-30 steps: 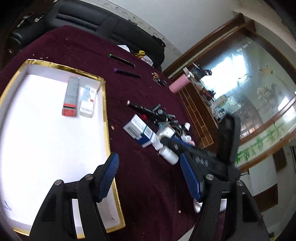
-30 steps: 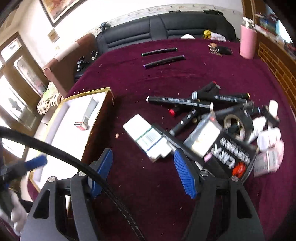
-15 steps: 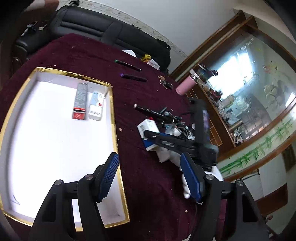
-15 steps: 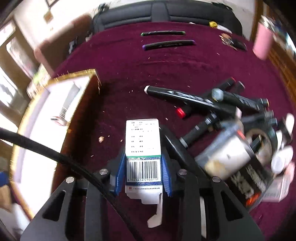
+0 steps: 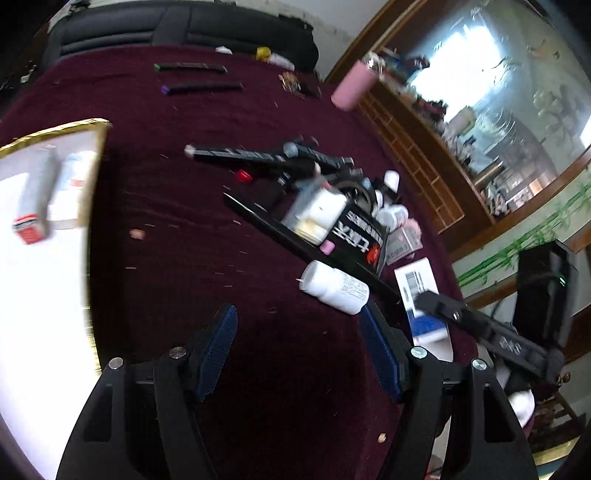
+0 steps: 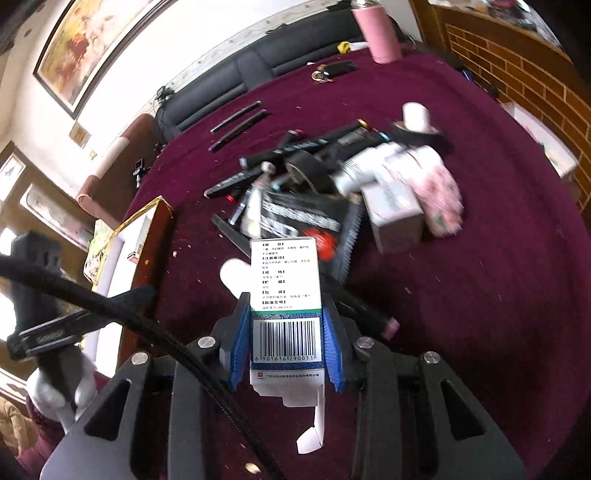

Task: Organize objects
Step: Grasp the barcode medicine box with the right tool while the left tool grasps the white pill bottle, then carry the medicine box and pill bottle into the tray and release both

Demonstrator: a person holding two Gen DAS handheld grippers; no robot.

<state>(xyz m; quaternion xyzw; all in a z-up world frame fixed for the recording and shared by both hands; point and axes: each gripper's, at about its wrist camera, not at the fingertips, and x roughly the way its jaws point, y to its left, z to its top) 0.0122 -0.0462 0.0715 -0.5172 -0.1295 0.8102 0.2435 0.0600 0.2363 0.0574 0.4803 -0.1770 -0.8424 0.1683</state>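
My right gripper (image 6: 286, 328) is shut on a white and blue medicine box (image 6: 284, 291) with a barcode, held above the maroon table. The same box (image 5: 419, 291) shows at the right of the left wrist view. My left gripper (image 5: 299, 343) is open and empty, just short of a white pill bottle (image 5: 334, 287) lying on its side. A gold-rimmed white tray (image 5: 92, 177) at the left holds two small boxes (image 5: 37, 199). A pile of black markers (image 5: 266, 157), a black packet (image 5: 354, 230) and small bottles (image 6: 373, 166) lies in the middle.
Two separate markers (image 5: 195, 75) lie at the far side. A pink tumbler (image 5: 351, 88) and keys (image 5: 295, 83) stand near the far right edge. A black sofa (image 5: 184, 29) is behind the table. A wooden cabinet (image 5: 424, 177) lines the right.
My right gripper closed on the medicine box and lifted it off the table, back from the pile. My left gripper swung right, from over the tray toward the pile and pill bottle.
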